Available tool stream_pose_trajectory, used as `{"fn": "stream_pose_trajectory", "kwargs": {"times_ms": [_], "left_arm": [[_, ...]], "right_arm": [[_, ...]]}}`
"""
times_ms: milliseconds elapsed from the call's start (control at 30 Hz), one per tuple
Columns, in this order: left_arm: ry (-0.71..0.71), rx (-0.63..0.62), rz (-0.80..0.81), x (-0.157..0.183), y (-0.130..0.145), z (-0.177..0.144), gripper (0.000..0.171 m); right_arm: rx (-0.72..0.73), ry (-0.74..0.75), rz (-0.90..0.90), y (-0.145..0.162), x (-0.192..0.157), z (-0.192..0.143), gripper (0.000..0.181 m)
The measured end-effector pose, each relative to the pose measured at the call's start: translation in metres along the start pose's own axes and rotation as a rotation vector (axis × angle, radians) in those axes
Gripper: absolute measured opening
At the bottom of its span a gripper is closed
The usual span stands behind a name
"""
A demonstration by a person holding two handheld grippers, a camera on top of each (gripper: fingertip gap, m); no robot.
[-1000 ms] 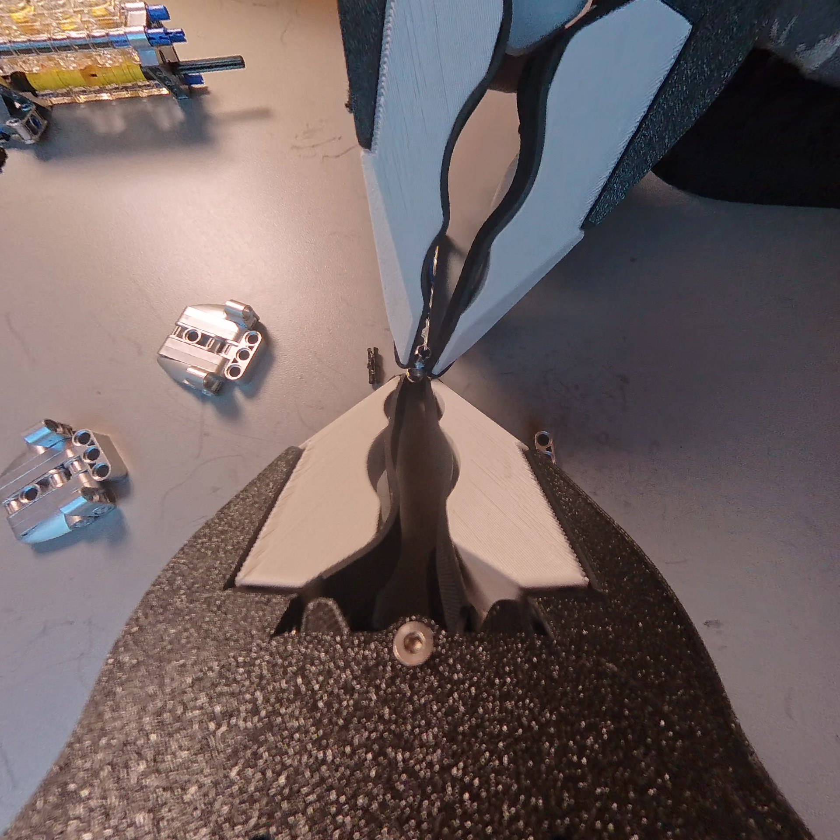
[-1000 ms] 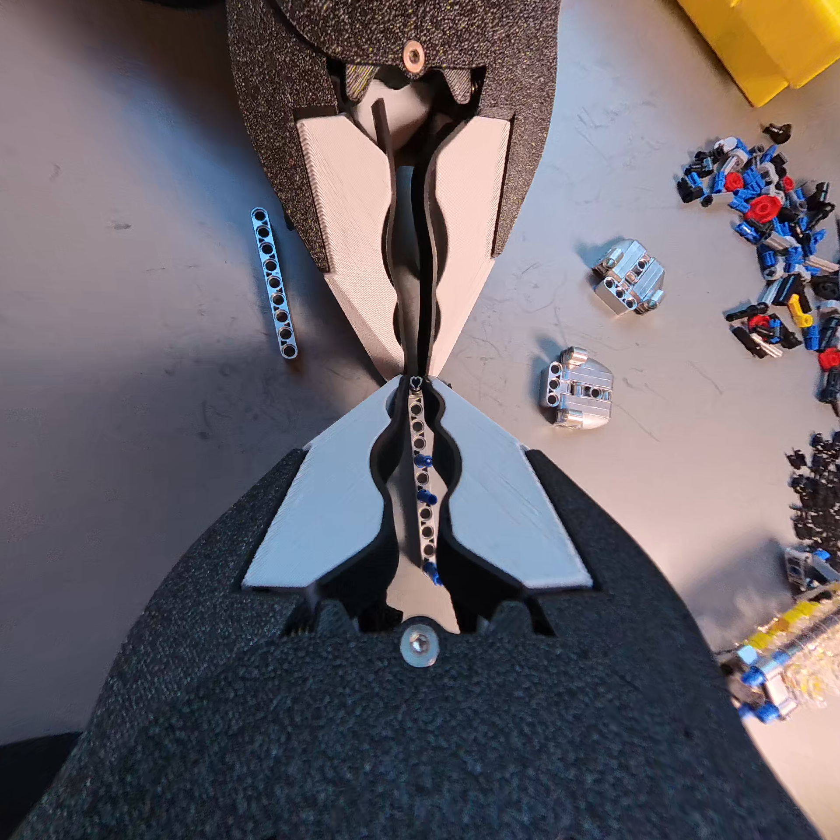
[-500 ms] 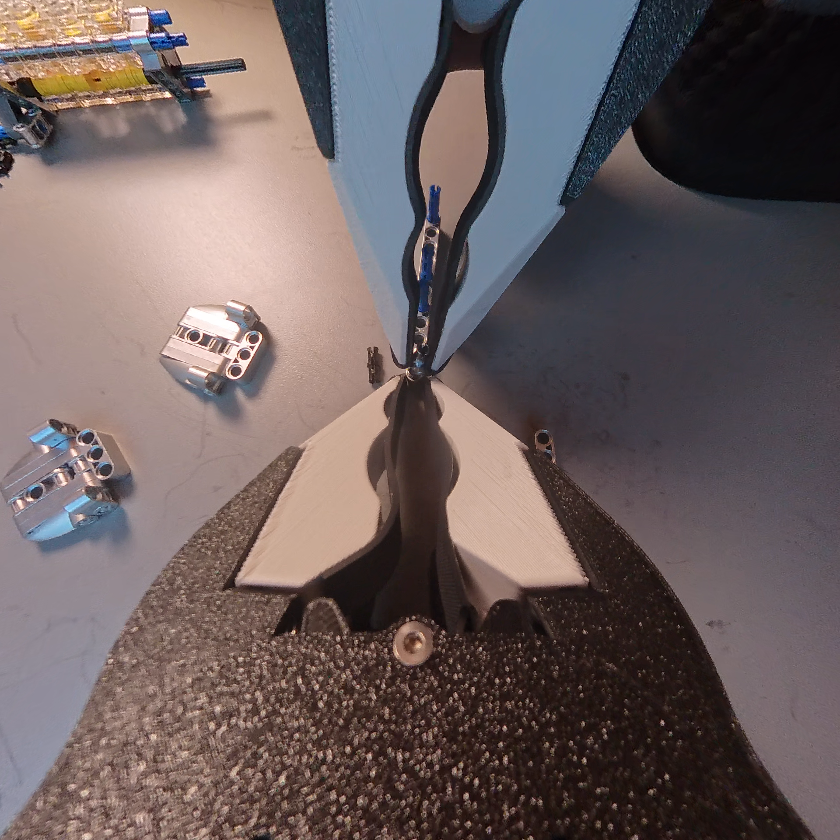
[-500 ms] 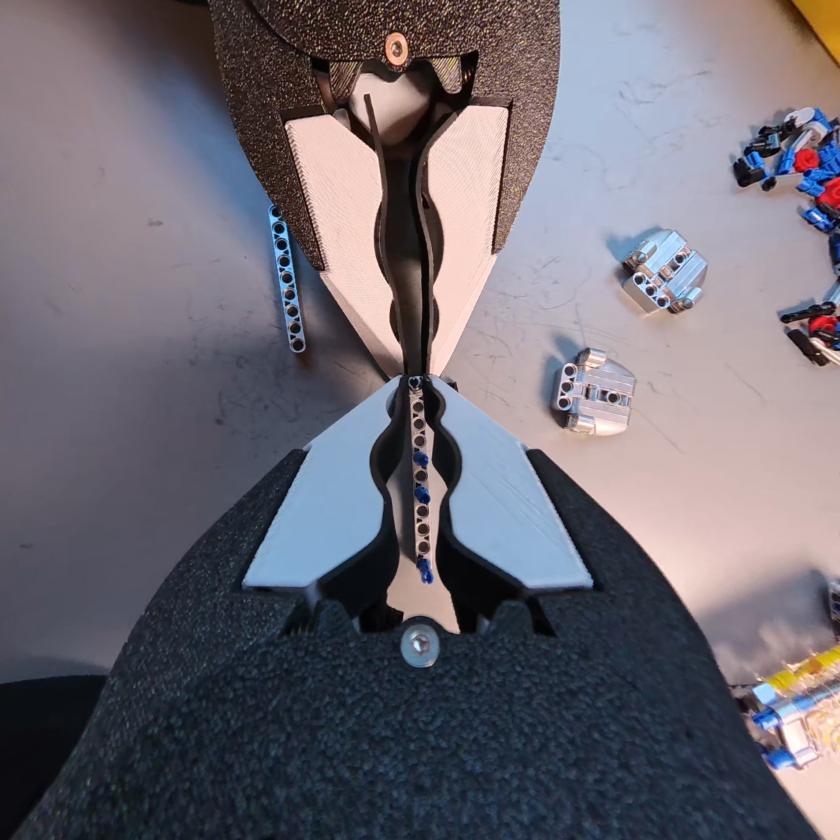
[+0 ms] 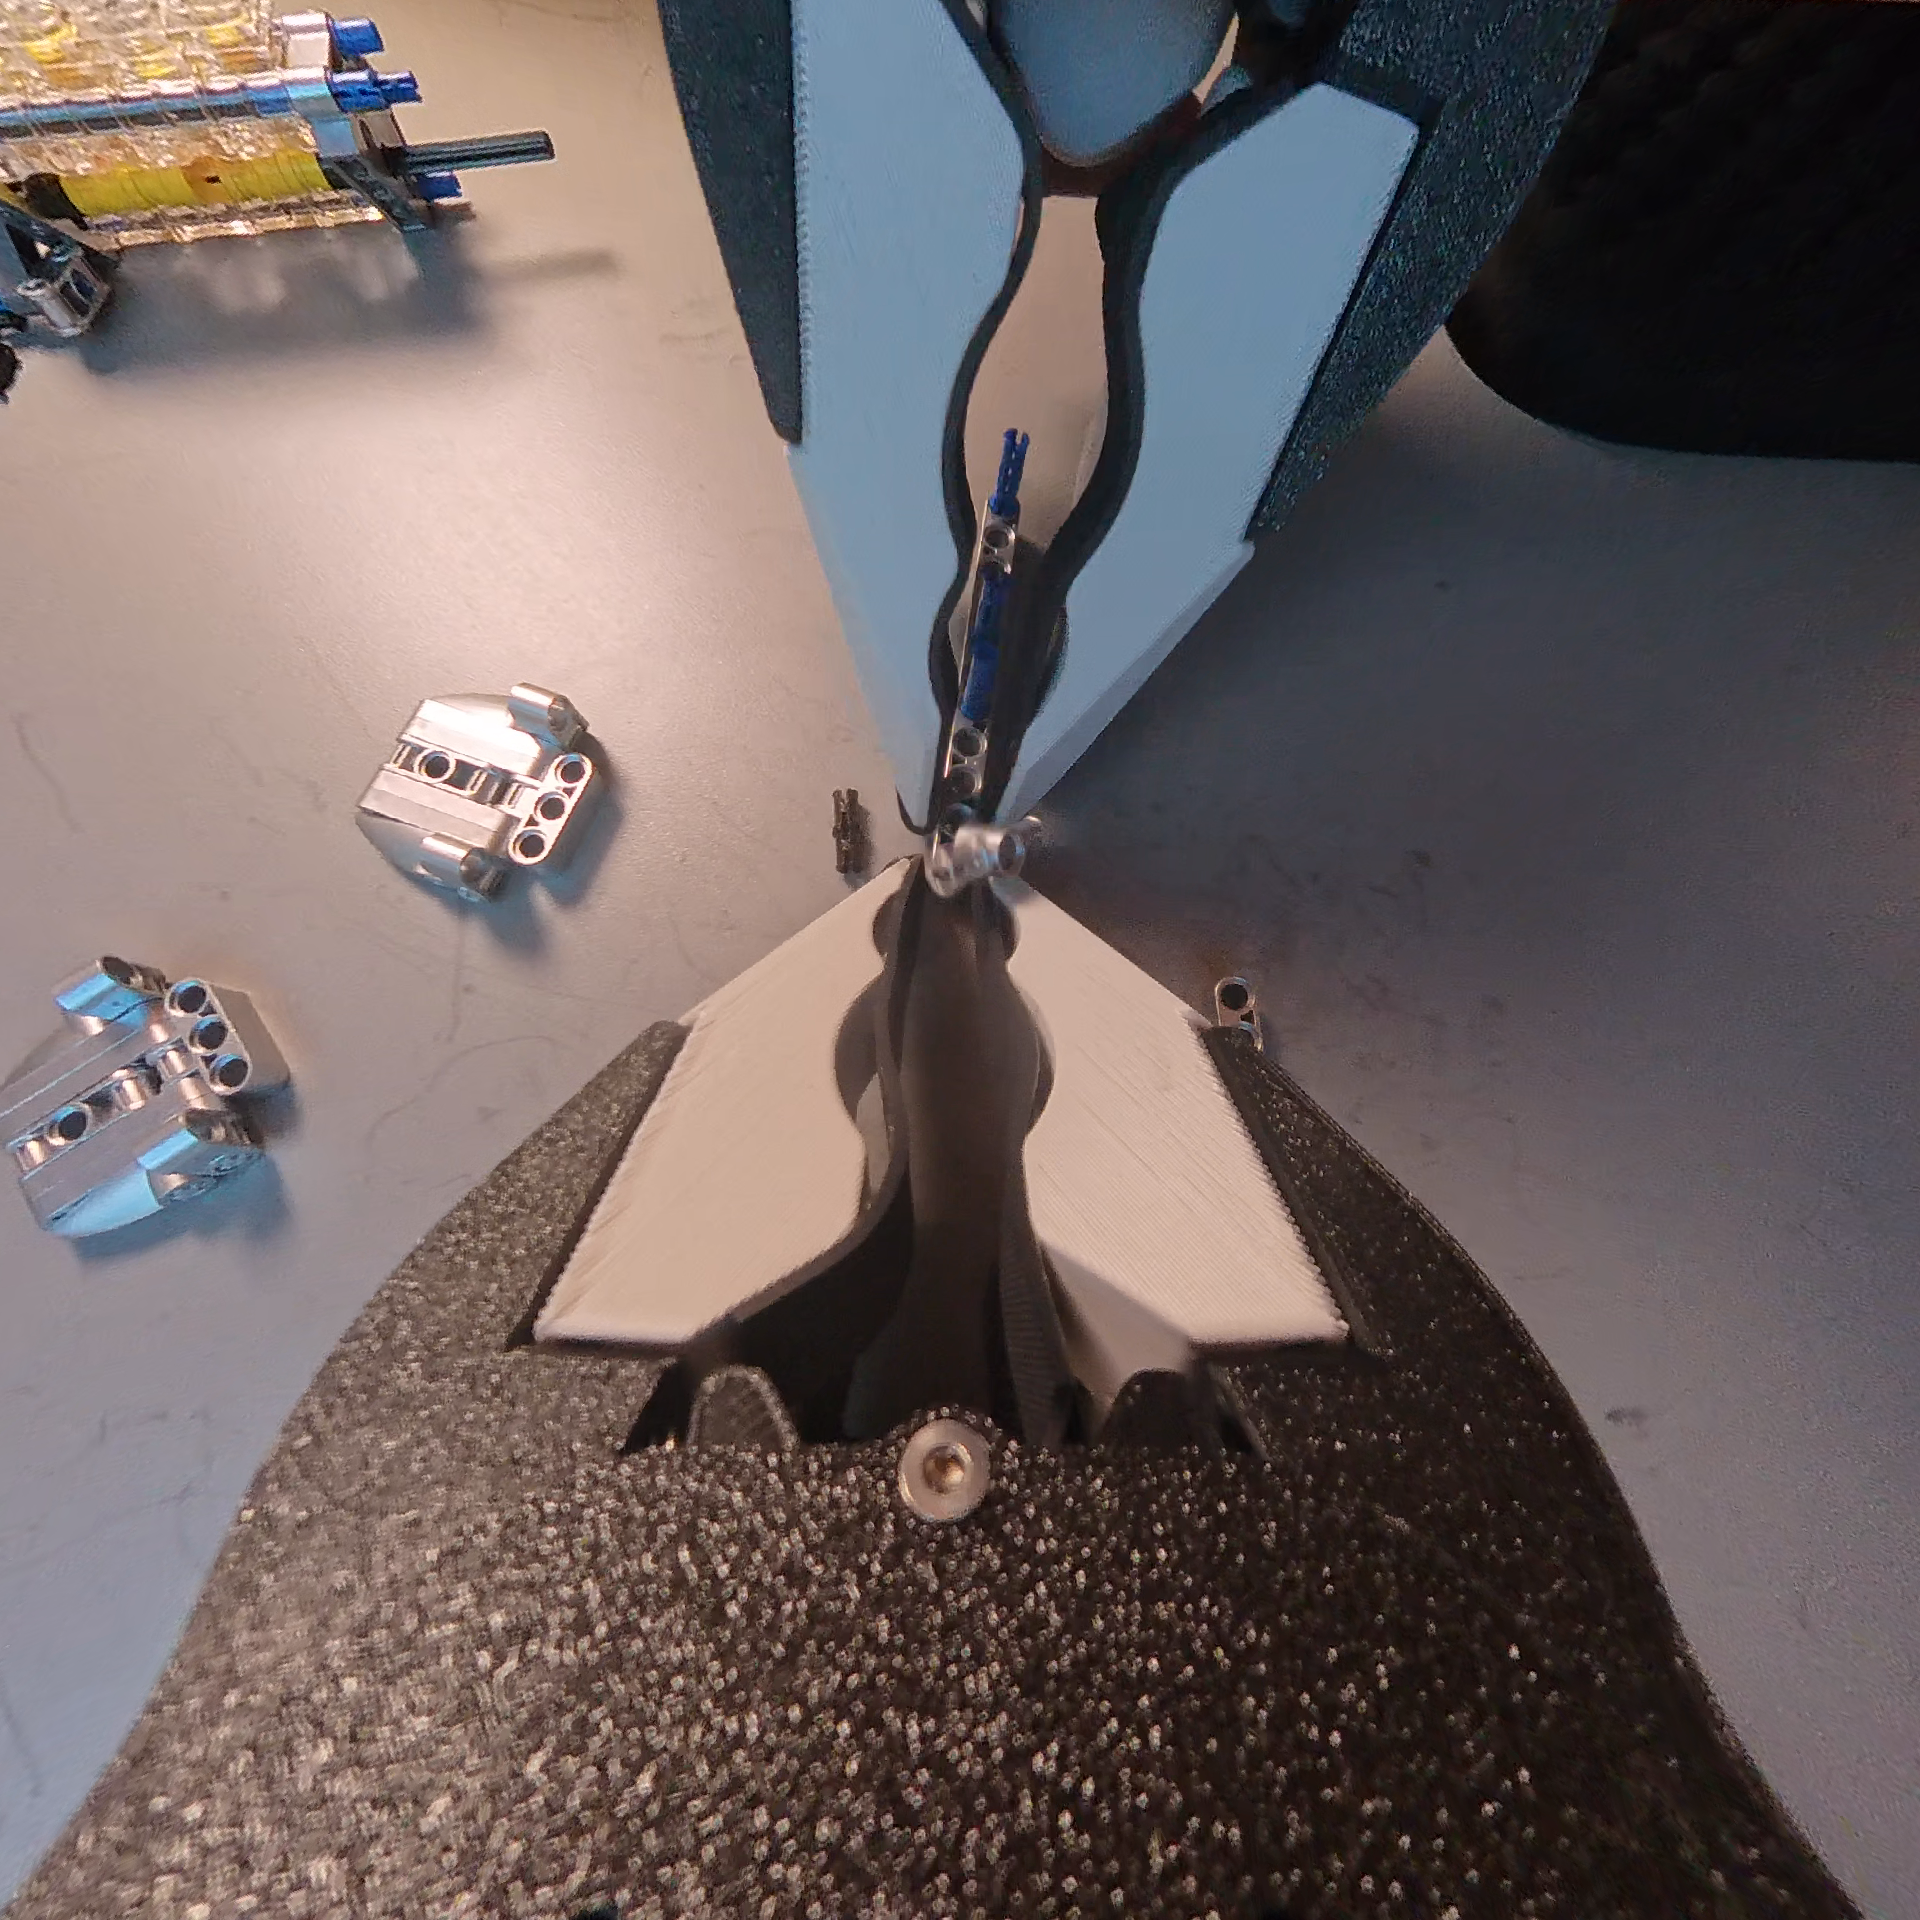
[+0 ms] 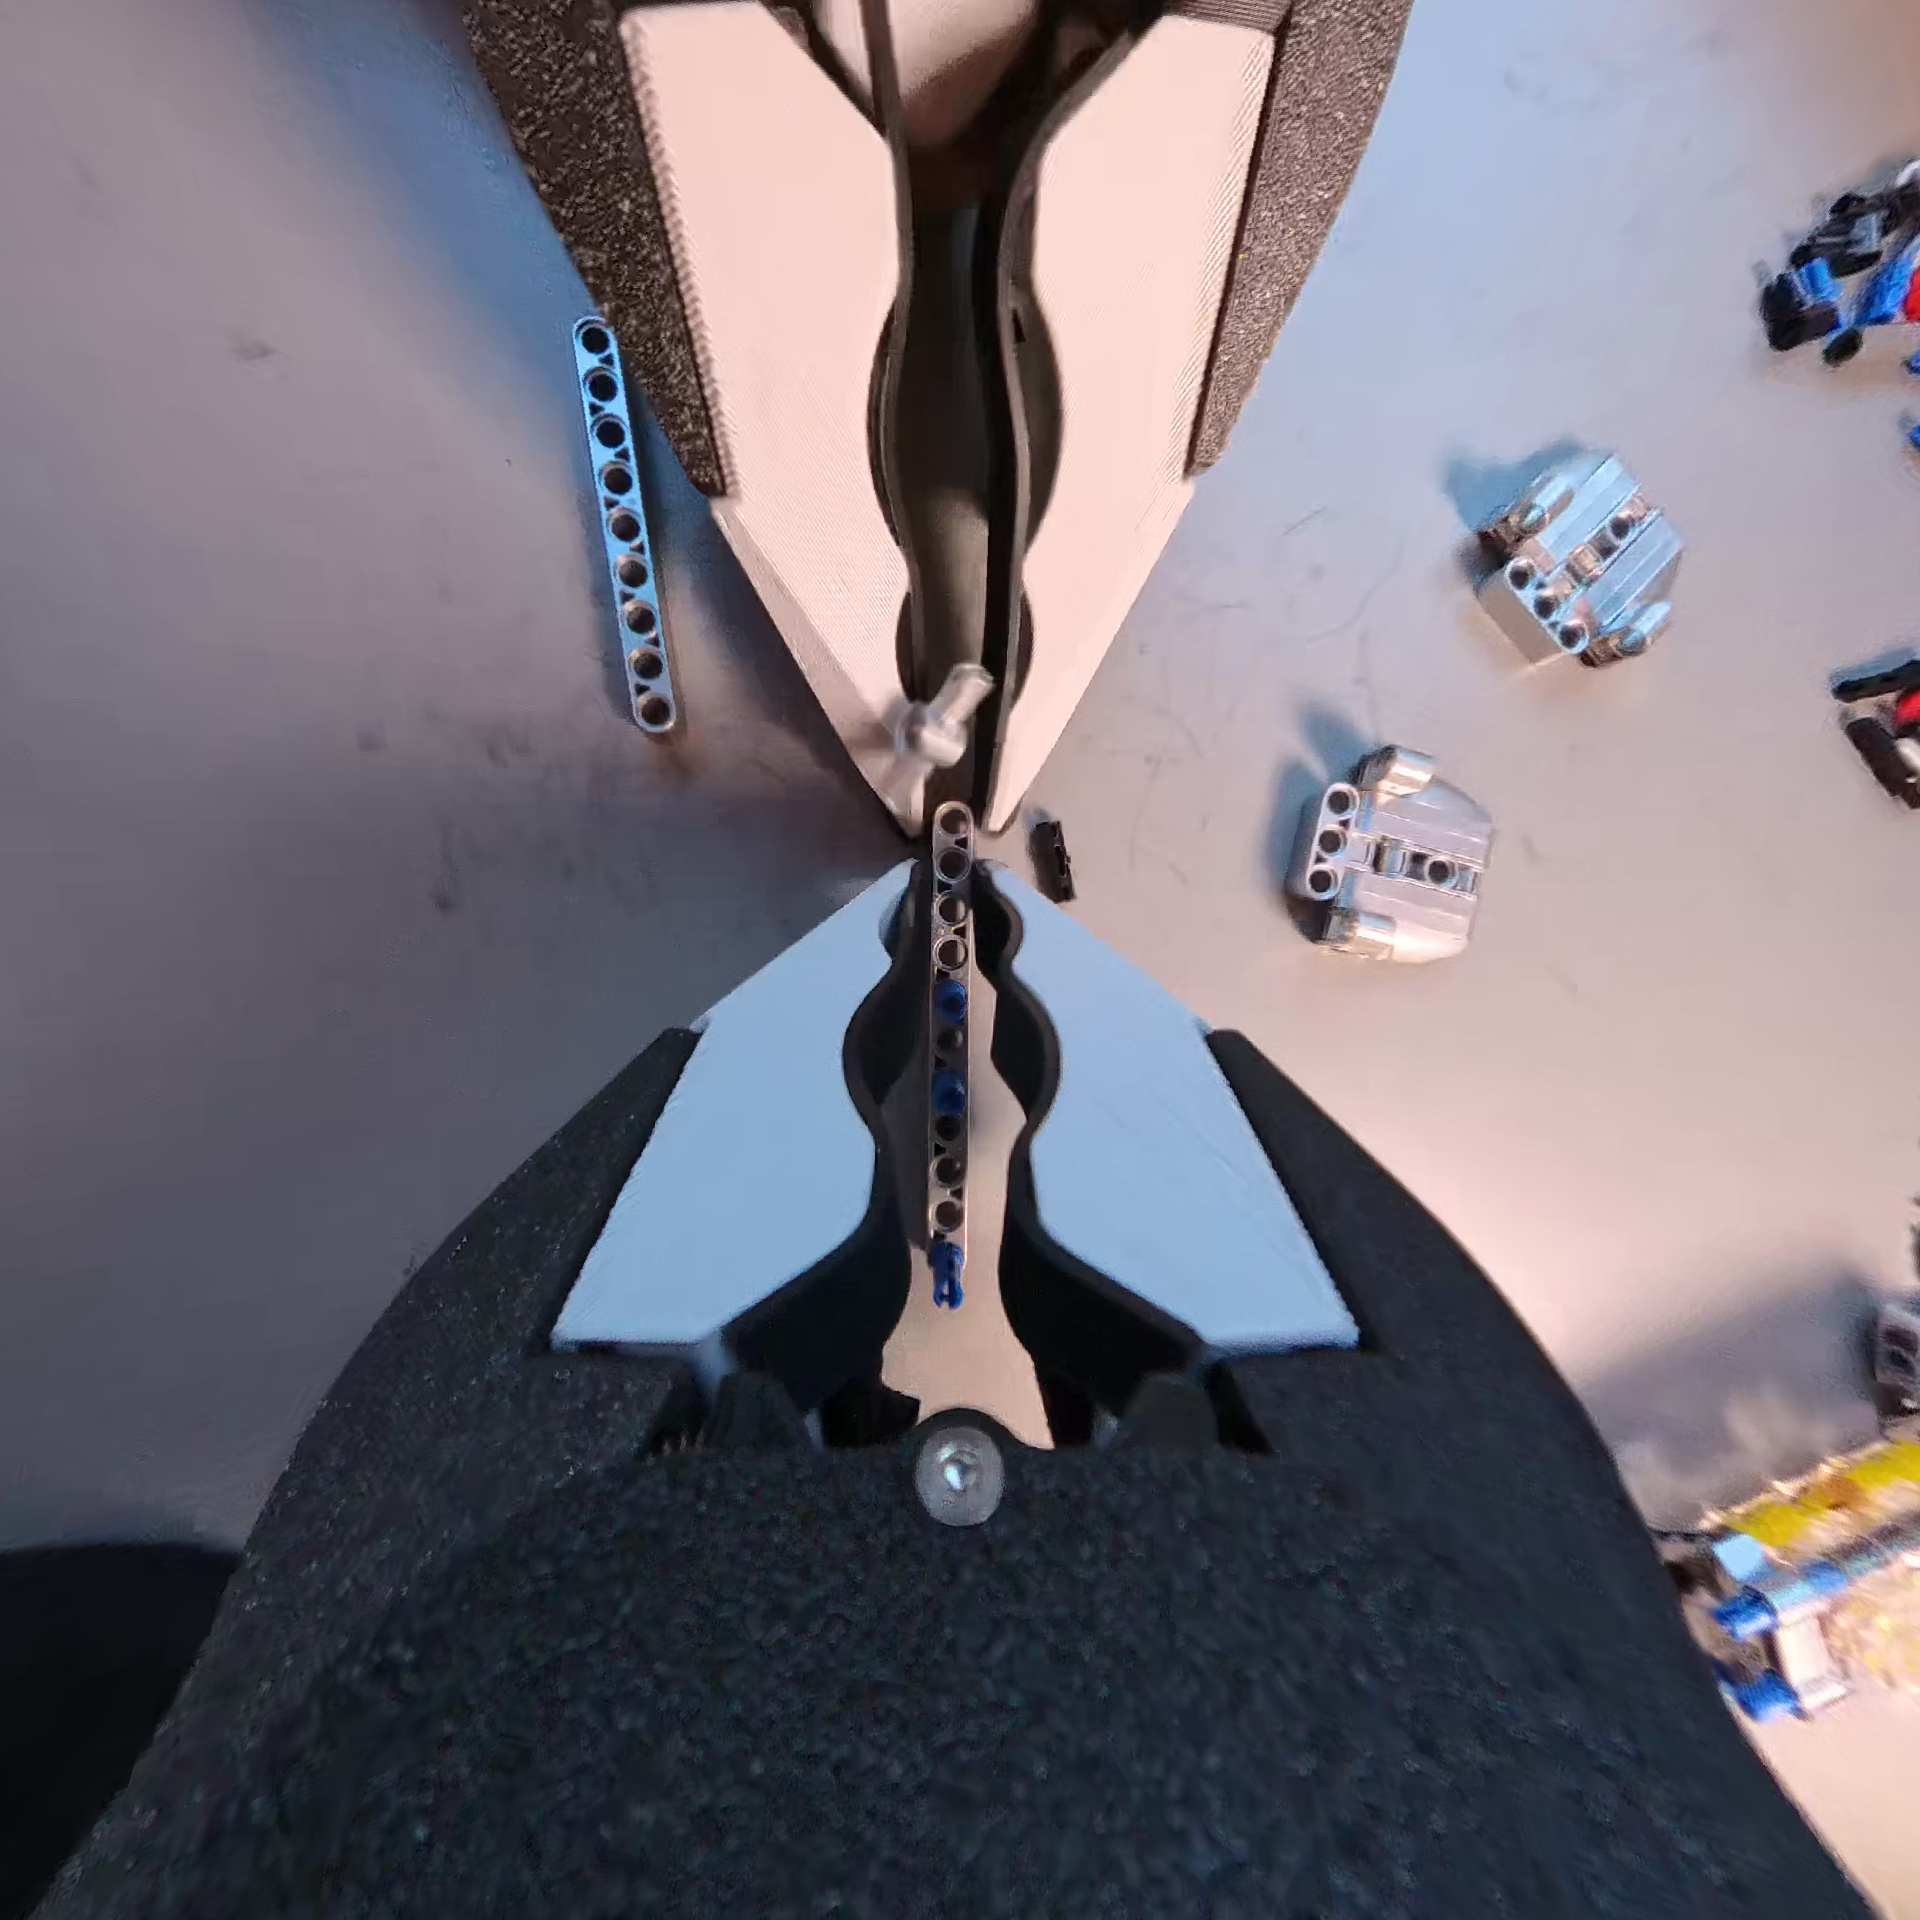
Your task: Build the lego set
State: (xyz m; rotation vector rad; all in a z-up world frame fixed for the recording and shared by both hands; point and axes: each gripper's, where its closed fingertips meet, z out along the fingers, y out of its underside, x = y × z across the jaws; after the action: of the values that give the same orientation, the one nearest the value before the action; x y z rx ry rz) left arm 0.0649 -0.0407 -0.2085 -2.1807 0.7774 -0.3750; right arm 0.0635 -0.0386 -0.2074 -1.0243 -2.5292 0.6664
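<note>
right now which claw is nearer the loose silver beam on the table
Left. The left claw sits right alongside the loose beam; the right claw is beyond its end.

glossy silver holed beam [image 6: 951, 1023] (blue plastic pins), shiny chrome-look blocks [image 5: 480, 800], matt scuffed grey table [image 5: 1507, 831]

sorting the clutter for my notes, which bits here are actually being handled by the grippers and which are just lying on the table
Being handled:
- silver holed beam with blue pins, clamped in the right gripper
- small silver connector, pinched at the tips of the left gripper, against the beam's end

Lying about:
- second silver beam
- two silver panel pieces
- small black pin
- yellow and clear model
- loose parts pile
</note>
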Motion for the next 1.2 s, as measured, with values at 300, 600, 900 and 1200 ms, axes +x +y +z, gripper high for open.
{"fn": "stream_pose_trajectory", "kwargs": {"times_ms": [300, 600, 900, 1200], "left_arm": [[0.008, 0.000, -0.012, 0.000, 0.000, 0.000, 0.007], [0.002, 0.000, -0.003, 0.000, 0.001, -0.001, 0.007], [-0.031, 0.008, -0.070, -0.017, 0.014, -0.020, 0.010], [-0.010, 0.082, -0.153, -0.023, 0.004, -0.033, 0.010]], "right_arm": [[0.004, 0.014, 0.051, 0.002, 0.005, -0.003, 0.013], [0.070, 0.032, 0.130, -0.011, 0.015, -0.018, 0.026], [-0.049, 0.022, 0.213, 0.003, 0.032, -0.014, 0.012], [-0.161, -0.159, 0.033, 0.014, 0.023, -0.003, 0.012]]}}
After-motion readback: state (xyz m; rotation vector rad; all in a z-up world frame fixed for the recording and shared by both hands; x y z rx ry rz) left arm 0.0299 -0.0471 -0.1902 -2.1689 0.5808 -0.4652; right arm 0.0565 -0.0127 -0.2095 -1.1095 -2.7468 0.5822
